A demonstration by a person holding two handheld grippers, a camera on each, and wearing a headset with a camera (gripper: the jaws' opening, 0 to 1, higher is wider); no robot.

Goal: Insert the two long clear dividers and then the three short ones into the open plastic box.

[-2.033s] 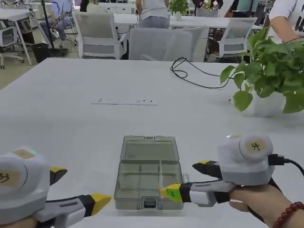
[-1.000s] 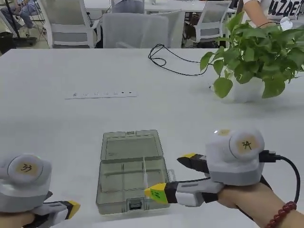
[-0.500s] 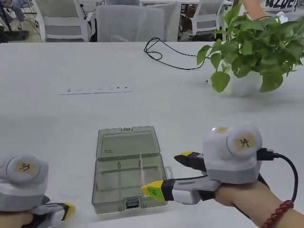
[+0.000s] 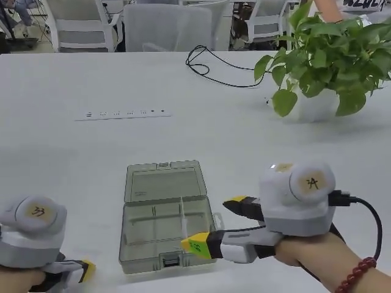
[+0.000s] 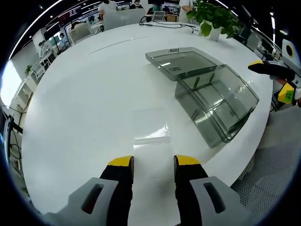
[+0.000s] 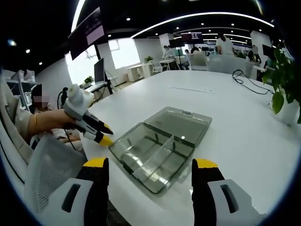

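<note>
The clear grey plastic box lies open near the table's front edge, its lid flat behind it. Thin clear partitions stand inside it. My right gripper is open at the box's front right corner, one fingertip beside the box and one at its front. In the right gripper view the box lies just ahead of the wide-open right gripper. My left gripper is open and empty, and a flat clear divider lies on the table just ahead of it. The left gripper sits at the bottom left, away from the box.
A potted plant stands at the back right, with a black cable beside it. A white power strip lies on the table beyond the box. Chairs line the far side. A mesh chair is by the table edge.
The left gripper has drawn back from the box's front left toward the bottom left corner. The right gripper has stayed at the box's right front corner. The head camera has tilted down.
</note>
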